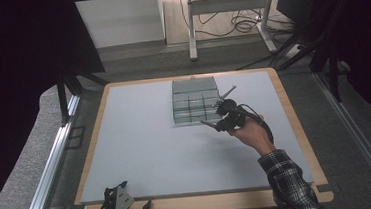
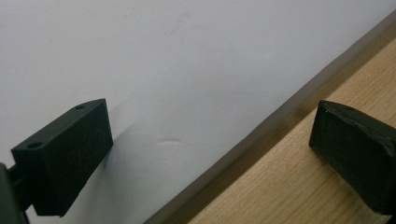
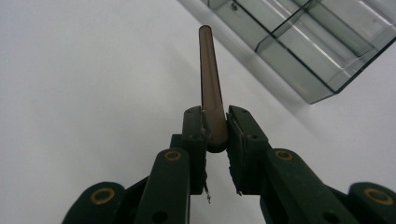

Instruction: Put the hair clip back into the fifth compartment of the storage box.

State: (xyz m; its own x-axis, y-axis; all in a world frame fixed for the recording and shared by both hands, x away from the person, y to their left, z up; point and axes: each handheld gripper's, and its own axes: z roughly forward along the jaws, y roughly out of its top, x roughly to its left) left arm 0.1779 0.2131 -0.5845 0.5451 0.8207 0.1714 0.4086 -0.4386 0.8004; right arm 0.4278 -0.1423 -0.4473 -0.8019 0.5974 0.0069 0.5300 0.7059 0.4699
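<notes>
The right gripper (image 3: 215, 128) has its two black jaws pressed tight on a thin brown stick (image 3: 210, 84). The stick's thick end sits between the jaws, and the rest pokes out in front of them, getting thinner to a round tip. In the high view, a hand (image 1: 250, 132) in a checked sleeve holds this gripper (image 1: 223, 112) above the grey mat (image 1: 142, 148). One end of the stick (image 1: 225, 95) points up and away from the gripper.

A clear box (image 1: 195, 99) with little rooms inside sits on the mat just beside this gripper. In the right gripper view, a corner of the box (image 3: 308, 51) is ahead of the jaws and off to the right, past the stick's tip.

The left gripper (image 1: 119, 204) lies at the near edge of the wooden table (image 1: 201, 203), well apart from the box, and no hand is on it. Its jaws (image 2: 210, 154) are spread wide with nothing between them. One jaw is over the mat and the other is over the wood.
</notes>
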